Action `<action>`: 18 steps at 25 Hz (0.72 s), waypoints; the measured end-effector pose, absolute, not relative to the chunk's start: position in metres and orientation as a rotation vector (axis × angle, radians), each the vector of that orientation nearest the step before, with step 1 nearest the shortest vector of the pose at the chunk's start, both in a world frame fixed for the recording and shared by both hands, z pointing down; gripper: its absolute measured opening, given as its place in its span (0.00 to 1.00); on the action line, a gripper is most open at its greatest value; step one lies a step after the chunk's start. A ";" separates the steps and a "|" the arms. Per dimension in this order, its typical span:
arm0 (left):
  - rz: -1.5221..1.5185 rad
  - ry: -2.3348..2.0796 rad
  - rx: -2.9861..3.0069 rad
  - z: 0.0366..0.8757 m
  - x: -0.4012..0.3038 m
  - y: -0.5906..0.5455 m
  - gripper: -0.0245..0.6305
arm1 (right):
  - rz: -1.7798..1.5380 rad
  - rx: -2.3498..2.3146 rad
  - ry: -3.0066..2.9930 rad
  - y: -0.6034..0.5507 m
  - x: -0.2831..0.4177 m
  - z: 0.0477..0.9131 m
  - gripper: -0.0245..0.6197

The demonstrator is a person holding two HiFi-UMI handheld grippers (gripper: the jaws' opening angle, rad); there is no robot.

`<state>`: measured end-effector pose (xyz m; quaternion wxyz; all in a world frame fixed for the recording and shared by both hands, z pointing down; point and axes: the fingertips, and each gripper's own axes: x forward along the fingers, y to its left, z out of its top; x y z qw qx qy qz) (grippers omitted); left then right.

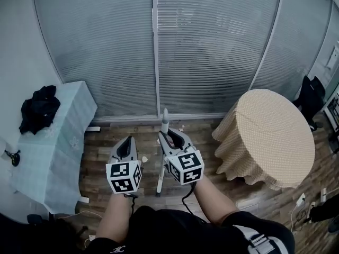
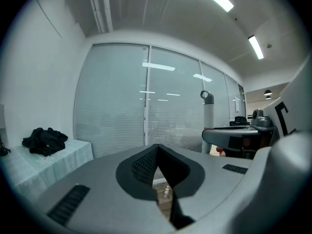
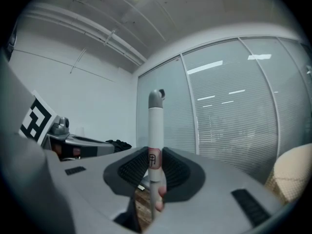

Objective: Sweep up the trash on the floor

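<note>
We held the right gripper (image 3: 154, 164) clamped on an upright white broom handle (image 3: 155, 126), its red-edged label (image 3: 154, 158) too small to read. Our left gripper (image 2: 157, 149) was closed and empty. Paper scraps (image 1: 181, 127) lay on the wooden floor (image 1: 100, 153) near the blinds (image 1: 212, 46).

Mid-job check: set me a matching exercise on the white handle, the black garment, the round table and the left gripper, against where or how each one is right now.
Things:
1. white handle
2. black garment
3. round table
4. left gripper

Place or state:
A. lying on the pale covered table at the left
B. jaws together, nothing between them
C. clamped upright in the right gripper
D. draped in a beige cloth, at the right

Pairs: 1-C, 2-A, 3-D, 4-B
</note>
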<state>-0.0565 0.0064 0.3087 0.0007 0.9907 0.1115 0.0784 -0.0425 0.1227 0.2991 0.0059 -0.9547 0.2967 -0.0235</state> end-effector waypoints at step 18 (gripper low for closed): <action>0.302 0.760 3.008 0.342 0.127 0.111 0.02 | -0.198 -3.085 0.617 0.229 0.099 0.334 0.19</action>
